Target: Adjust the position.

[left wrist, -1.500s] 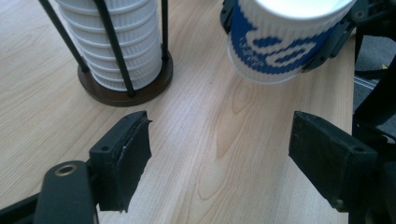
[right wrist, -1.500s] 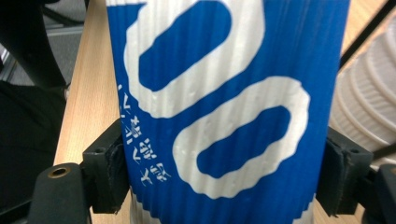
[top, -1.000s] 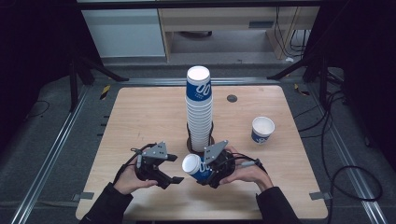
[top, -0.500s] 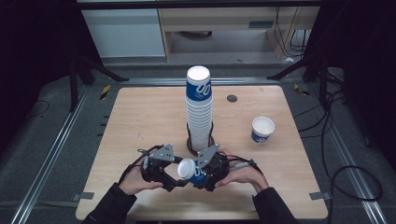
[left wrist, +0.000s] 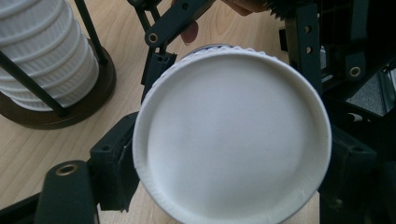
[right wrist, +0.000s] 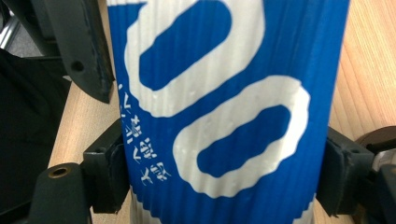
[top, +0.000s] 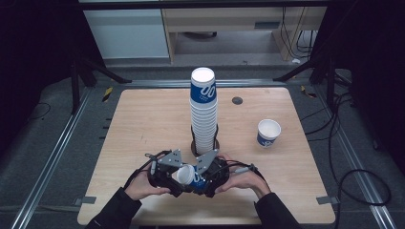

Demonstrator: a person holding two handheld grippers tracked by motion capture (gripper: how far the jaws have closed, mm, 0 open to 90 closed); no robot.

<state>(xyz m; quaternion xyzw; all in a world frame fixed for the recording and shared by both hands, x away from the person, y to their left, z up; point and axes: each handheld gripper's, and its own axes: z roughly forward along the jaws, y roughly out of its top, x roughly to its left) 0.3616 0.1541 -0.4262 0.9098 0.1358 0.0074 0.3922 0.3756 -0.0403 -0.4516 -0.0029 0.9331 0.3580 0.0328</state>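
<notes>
The right claw [top: 199, 180] clamps the blue cup's [top: 187, 175] ribbed side, turning its base toward the left claw [top: 168, 177], whose jaws flank that base, apparently gripping, likely to pull nested cups apart.

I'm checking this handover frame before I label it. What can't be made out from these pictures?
- Left gripper grip: in the left gripper view the held cup's white end covers the jaw tips, so open or shut is unclear.
- Cup's printed text: in the right gripper view it is small and cut off by the lower edge.
- Cup stack: its top is cut off in the left gripper view; the count is too fine to tell in the high view.
- Loose cup's contents: too small.
</notes>
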